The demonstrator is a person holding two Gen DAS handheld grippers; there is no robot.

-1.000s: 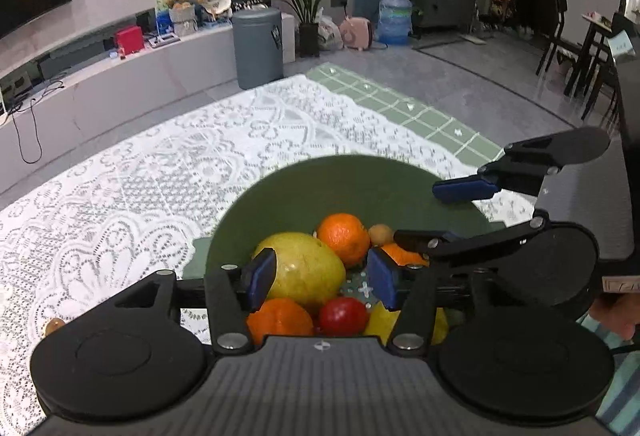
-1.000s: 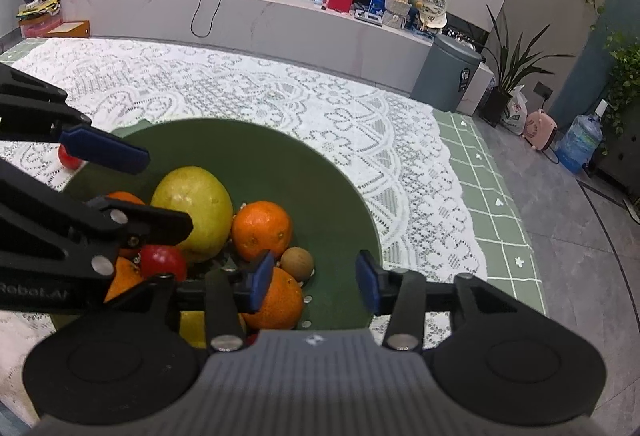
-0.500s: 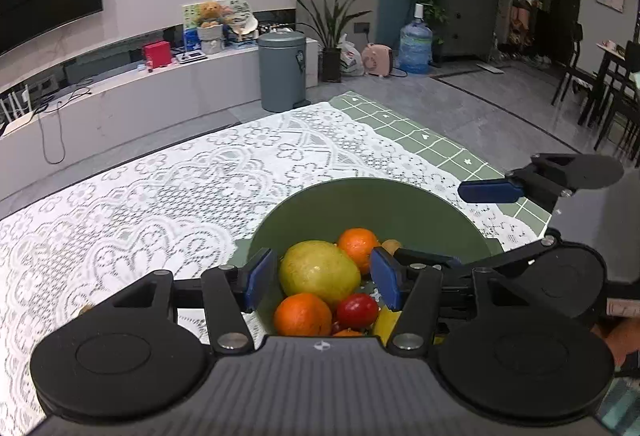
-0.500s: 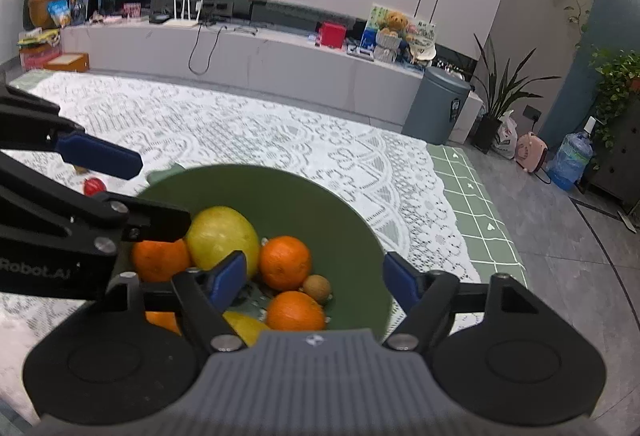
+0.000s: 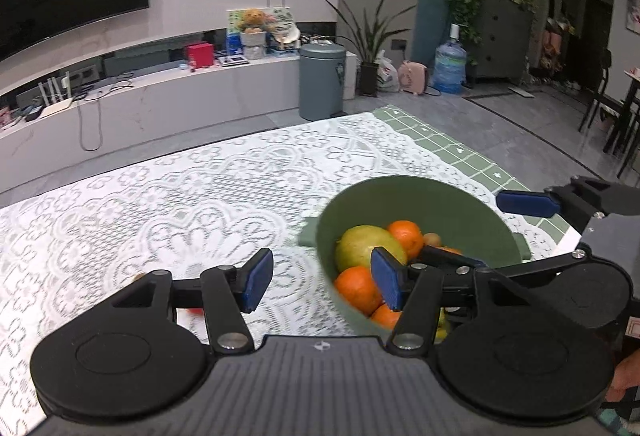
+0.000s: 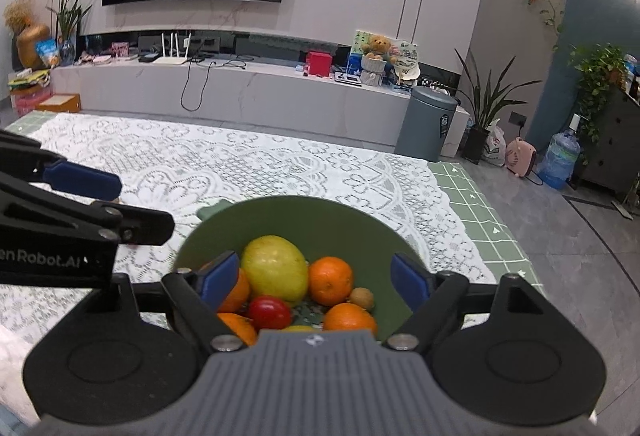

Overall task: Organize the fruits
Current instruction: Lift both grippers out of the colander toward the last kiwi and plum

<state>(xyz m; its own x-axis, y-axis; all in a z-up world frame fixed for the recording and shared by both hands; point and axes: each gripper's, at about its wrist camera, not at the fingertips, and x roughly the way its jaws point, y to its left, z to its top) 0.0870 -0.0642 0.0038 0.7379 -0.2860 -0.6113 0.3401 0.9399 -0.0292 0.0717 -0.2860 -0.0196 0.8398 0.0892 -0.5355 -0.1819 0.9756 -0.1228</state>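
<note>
A green bowl [image 6: 296, 201] stands on the lace cloth, holding a big yellow-green fruit [image 6: 276, 268], several oranges [image 6: 331, 280], a red fruit [image 6: 269, 312] and a small brown one [image 6: 362, 298]. My right gripper [image 6: 314, 279] hovers over the bowl's near side, its jaws opening with nothing pressed between them. My left gripper [image 5: 322, 282] is open and empty, to the left of the bowl [image 5: 416, 203] over the cloth and the bowl's left rim. A small red fruit [image 5: 194, 311] lies on the cloth, half hidden behind my left finger.
The white lace cloth [image 5: 180, 195] covers the table, with a green checked mat [image 6: 480, 211] along its right edge. Beyond the table are a grey bin [image 6: 426, 127], a low white cabinet [image 6: 240, 87] and grey floor. A person's hand [image 5: 624, 388] shows at the lower right.
Both grippers have drawn back and up from the bowl. The right jaws have spread much wider. The left view has swung left, so the bowl now sits to its right.
</note>
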